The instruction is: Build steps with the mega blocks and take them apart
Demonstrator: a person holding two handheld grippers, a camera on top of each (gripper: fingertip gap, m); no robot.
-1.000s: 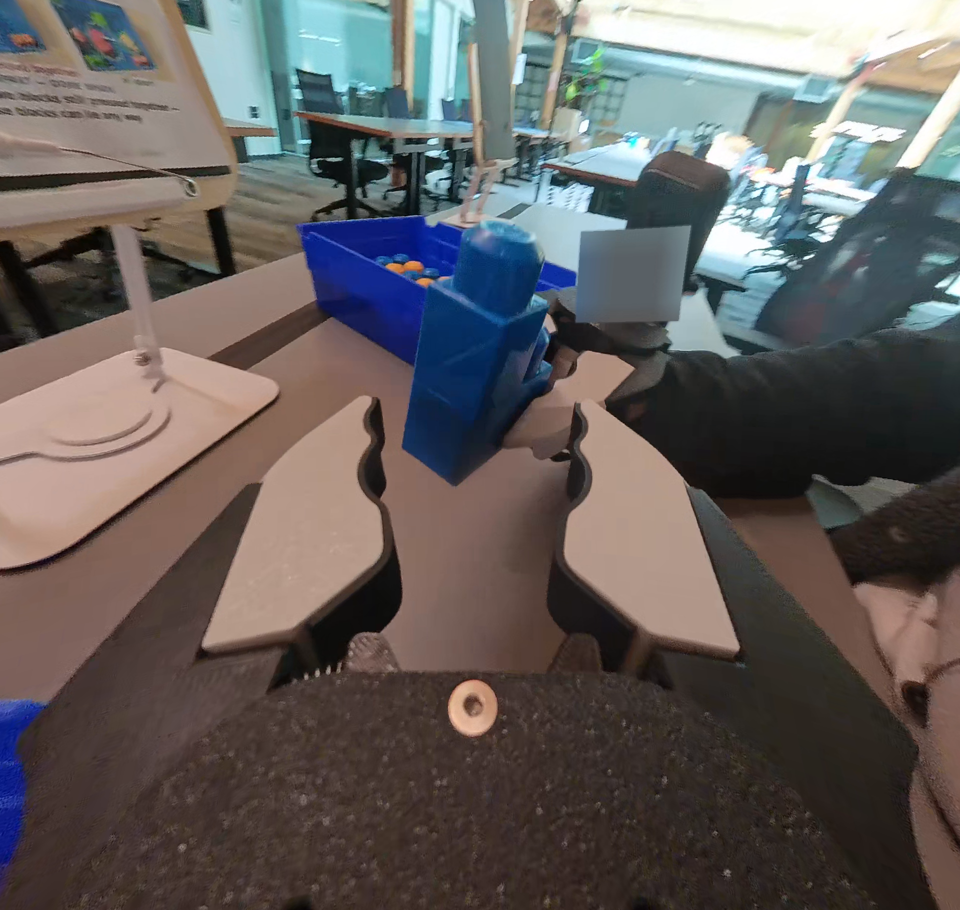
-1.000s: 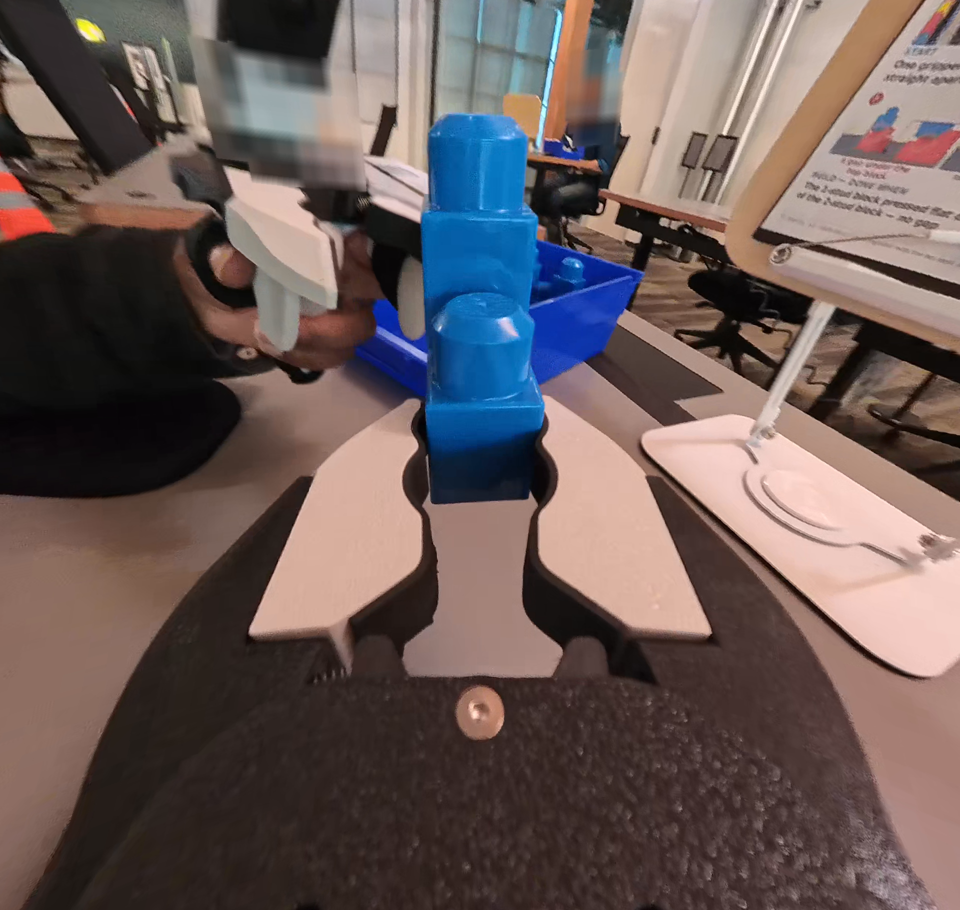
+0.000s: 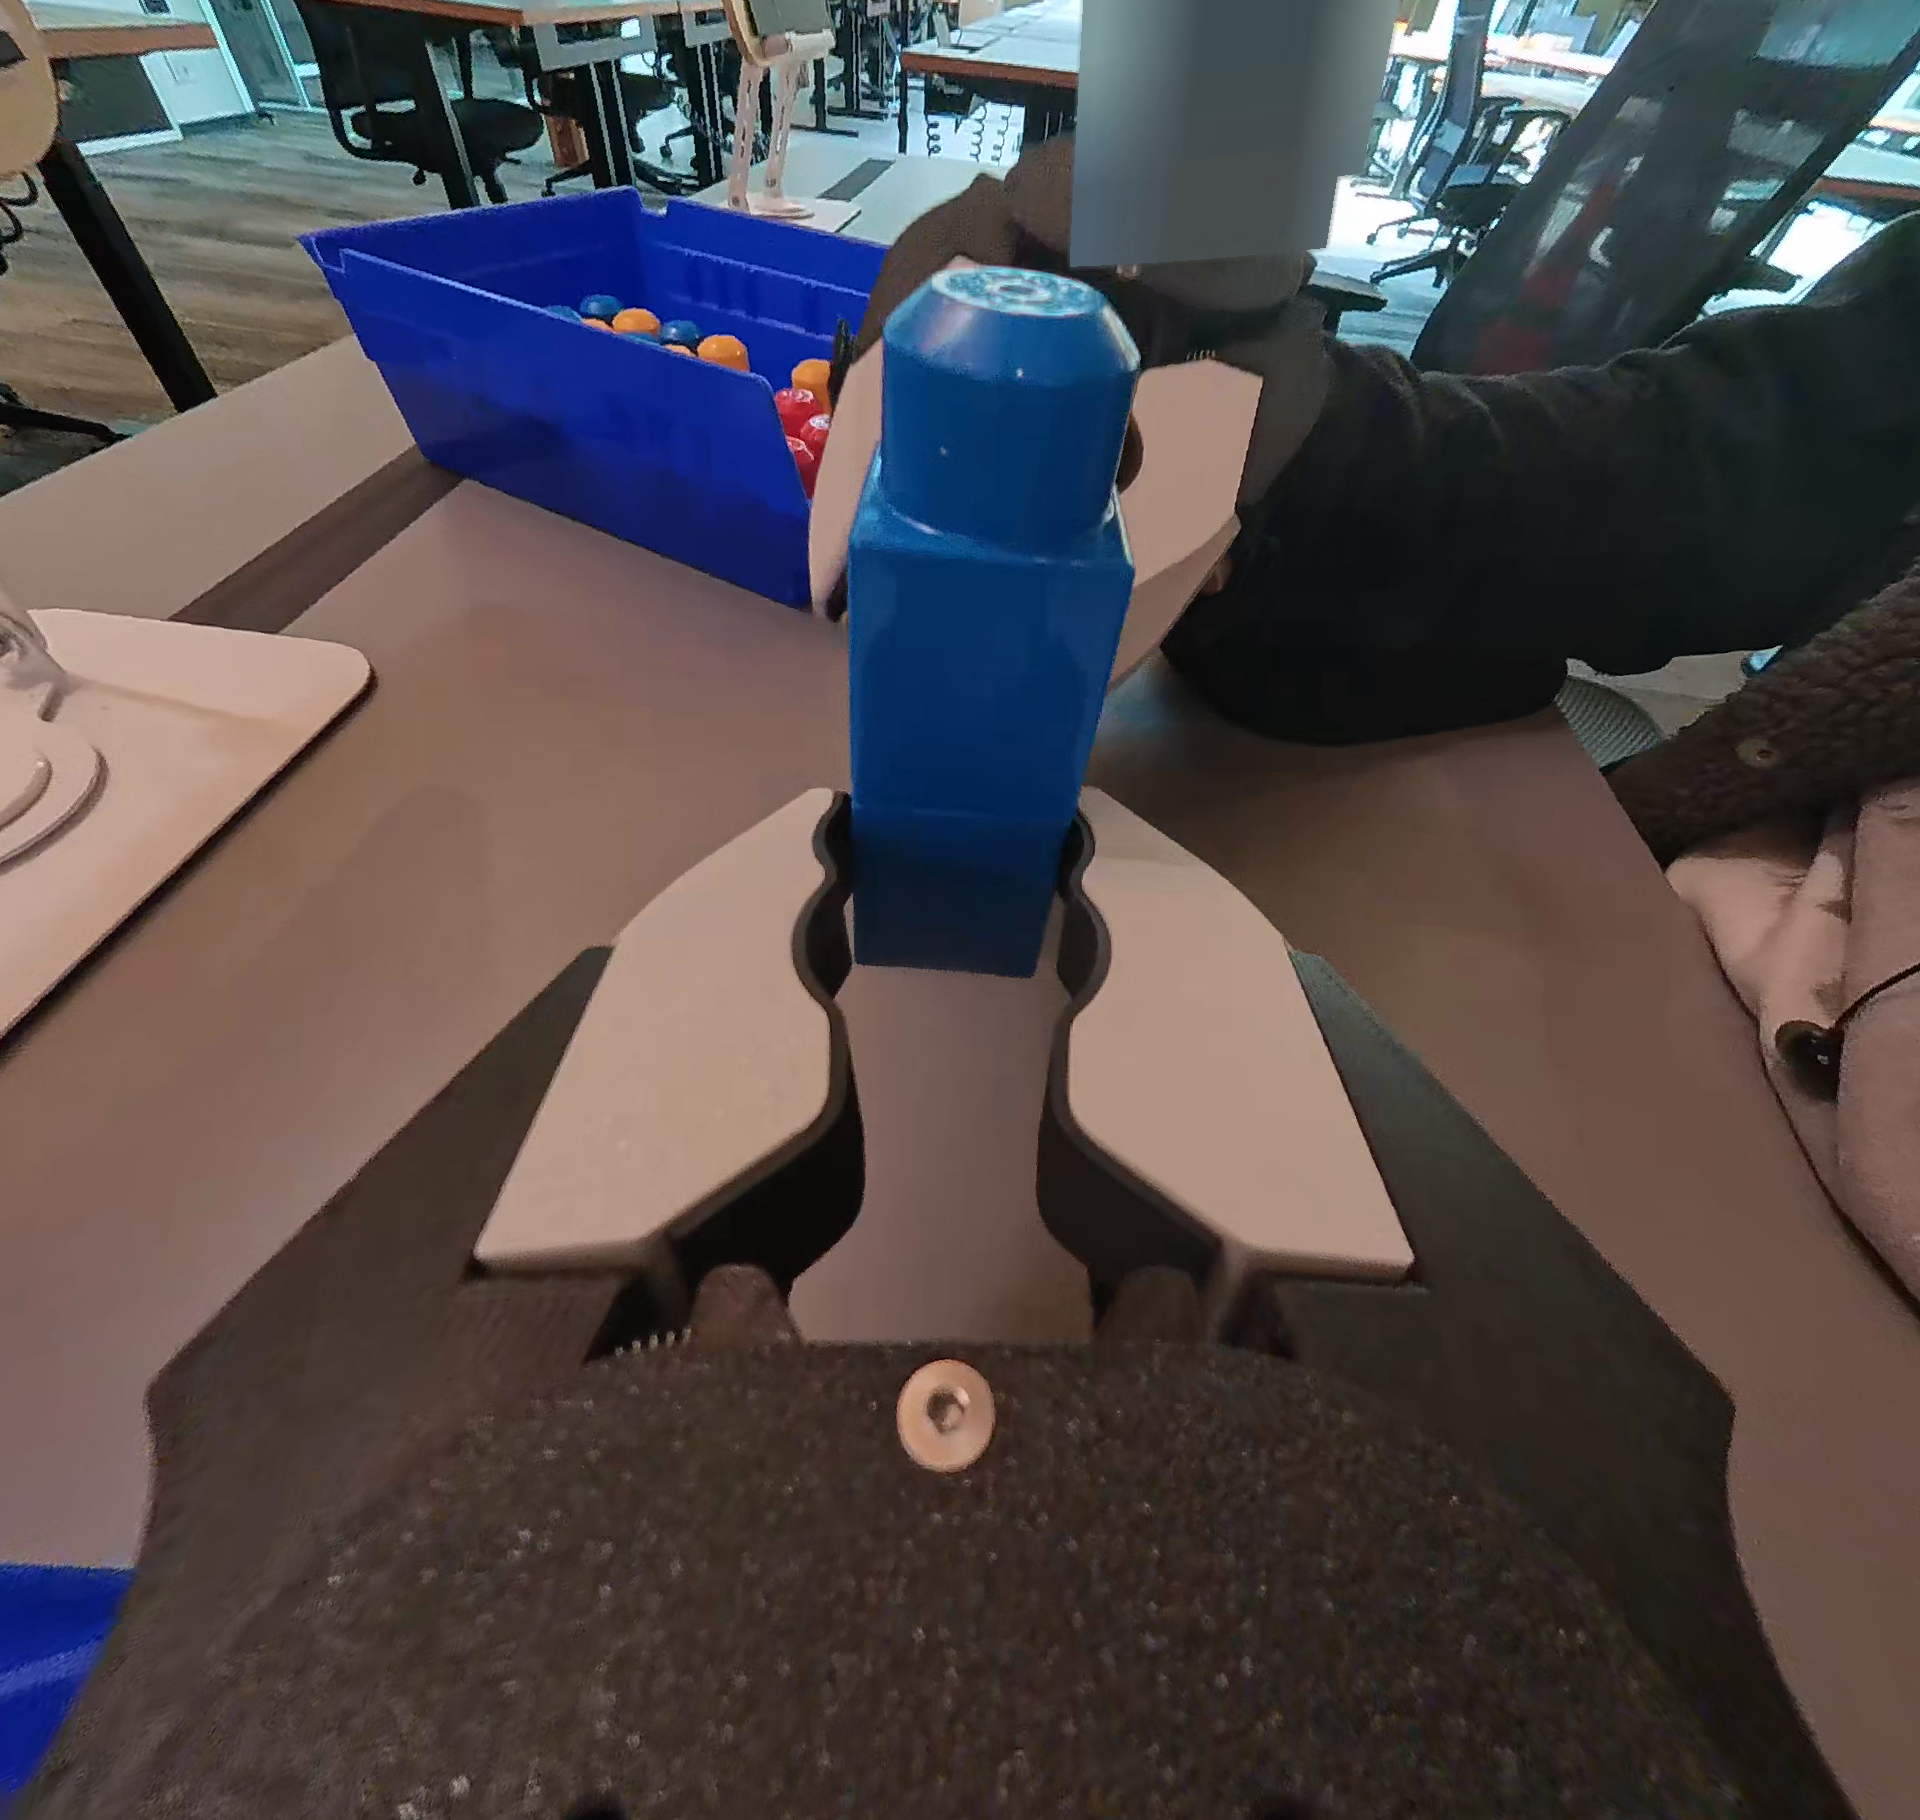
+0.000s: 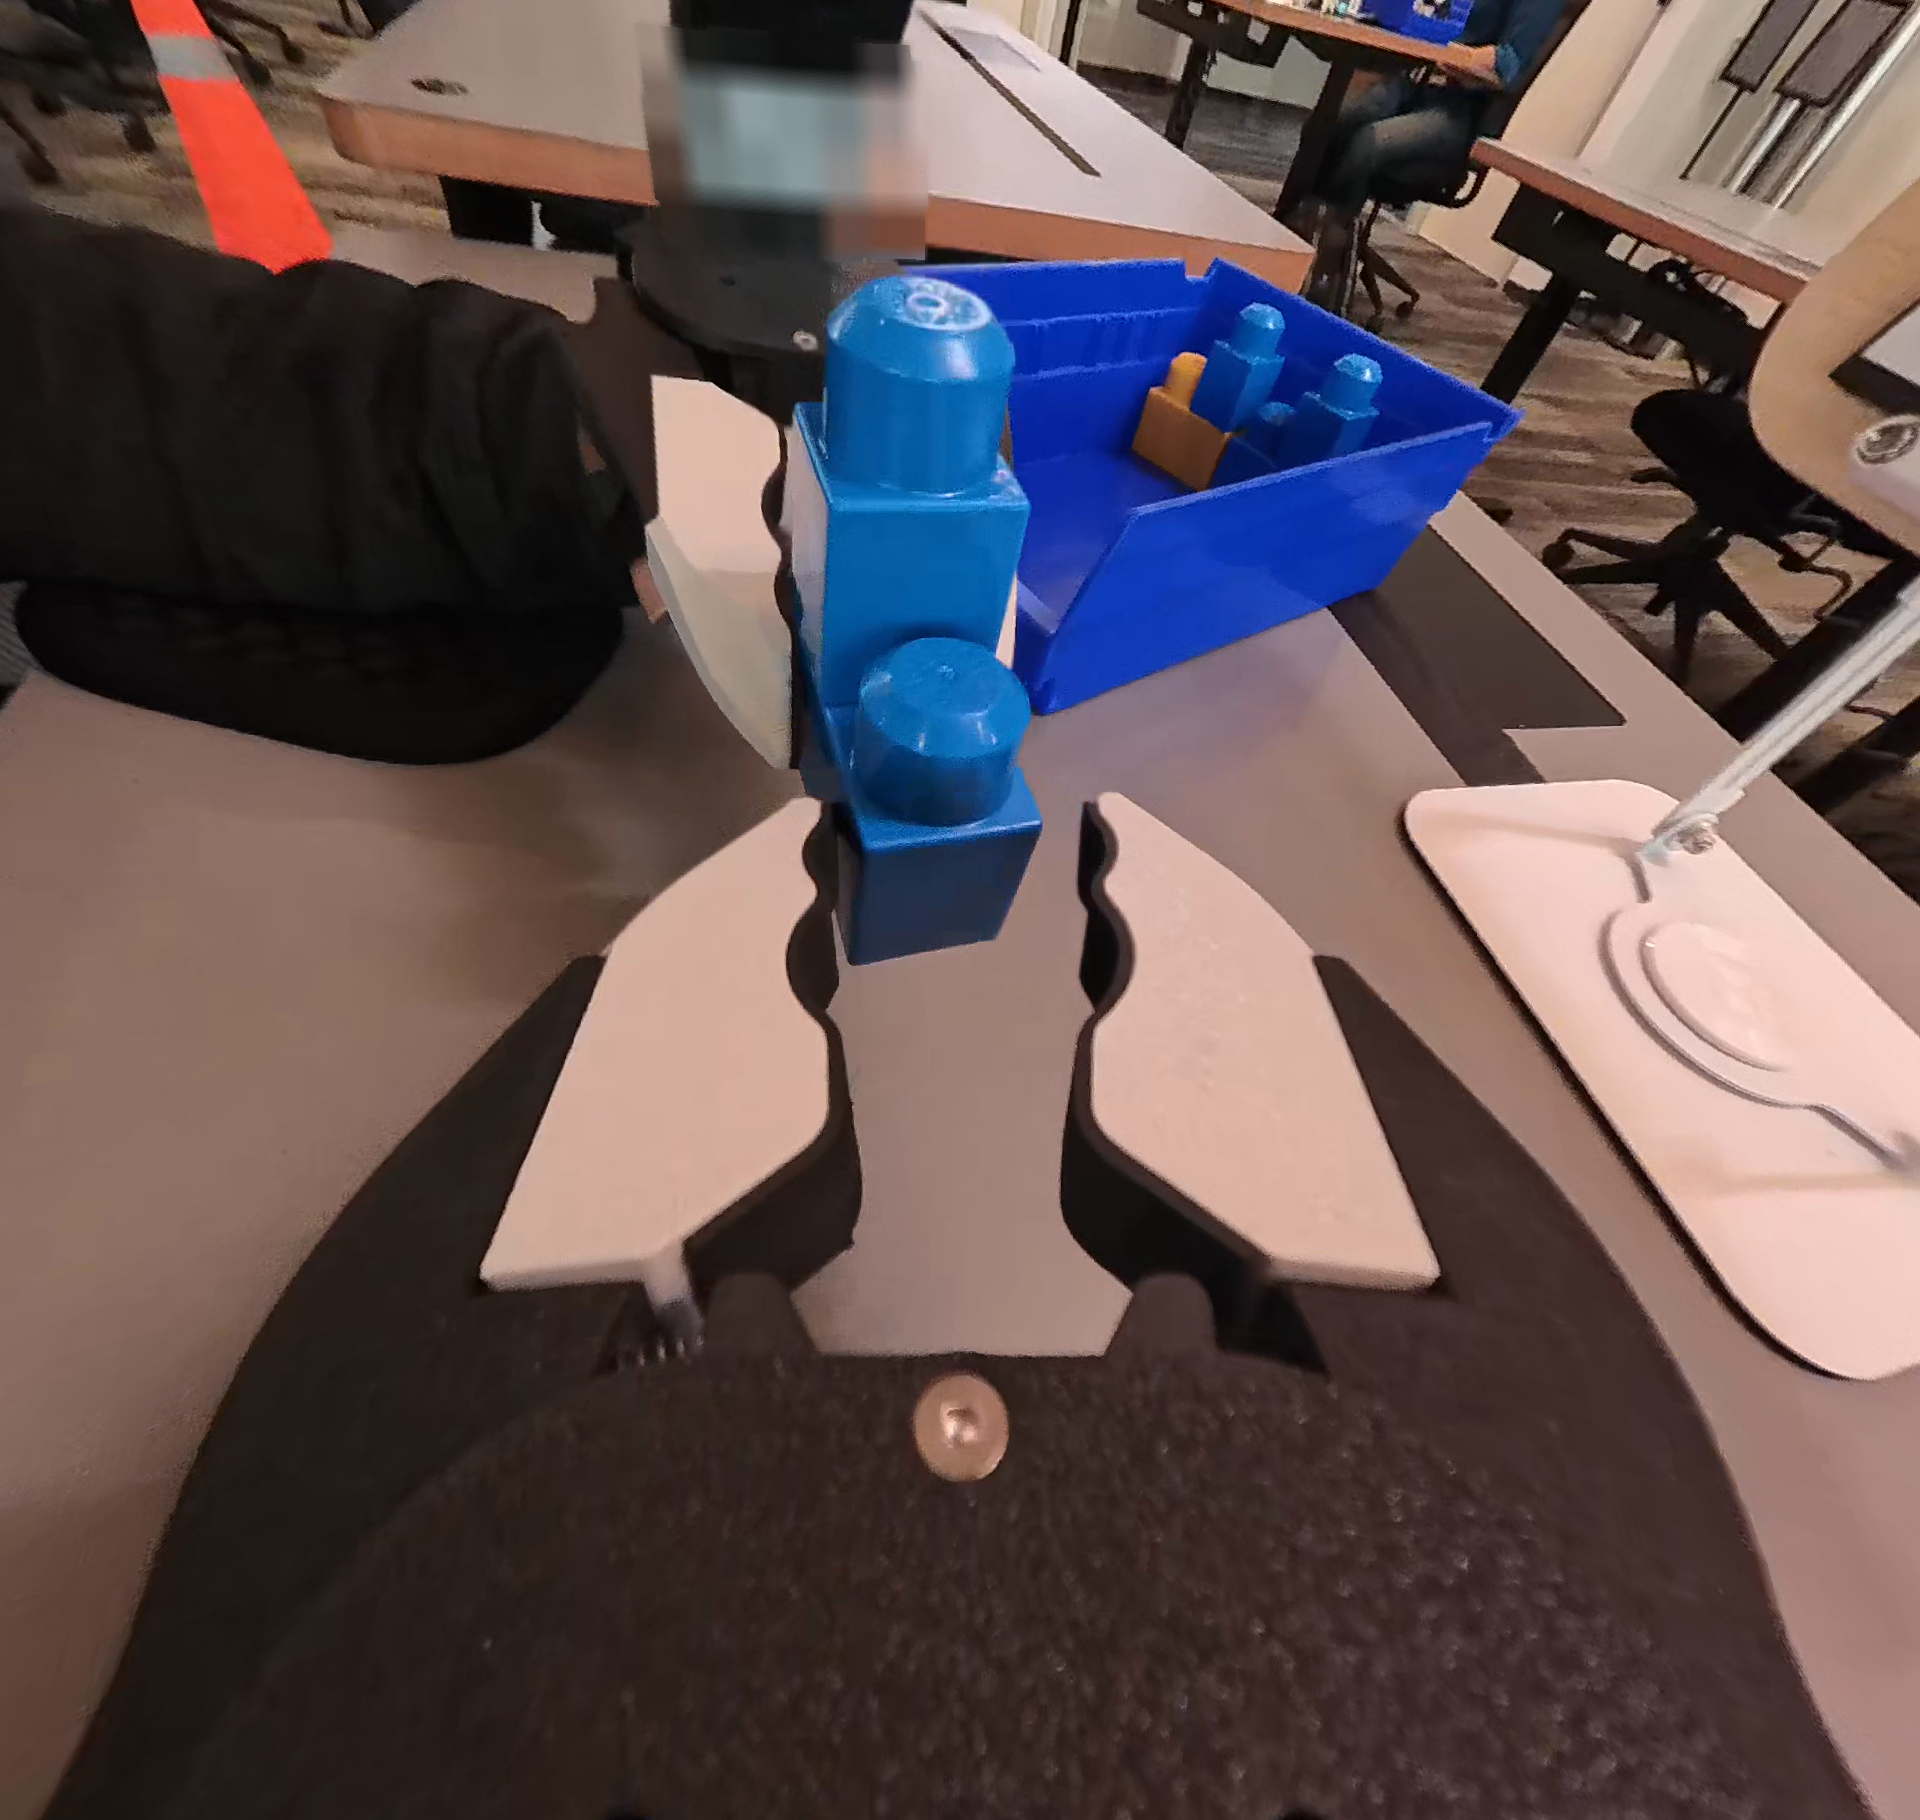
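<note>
Blue hard-plastic two-block stepped stack (image 3: 982, 669) was just in front of the open-fronted blue plastic bin (image 3: 582, 409), held off the grey table (image 3: 540, 731). The left gripper (image 3: 951, 835) was clamped narrow on the stack's bottom block, with both pads against its side walls. The right gripper (image 4: 956, 825) was spread wider than the block: its left finger (image 4: 727, 991) touched or nearly touched the near end, and there was a clear gap on the other side, so it gripped nothing. The stack looked light, rigid and glossy, so probably slippery. The flat side walls of the bottom block were the best hold, not the round studs. The press-fit joint would likely need a straight pull. The left wrist view showed only one stud on top, hiding the step, and showed orange, blue and red pieces (image 3: 717, 347) in the bin. The right wrist view showed the step, a lower exposed stud (image 4: 940, 731) nearest the camera, and a few blue and orange blocks (image 4: 1247, 388) at the bin's back. It also showed the white flat stand base (image 4: 1662, 991) on the table beside the bin.
</note>
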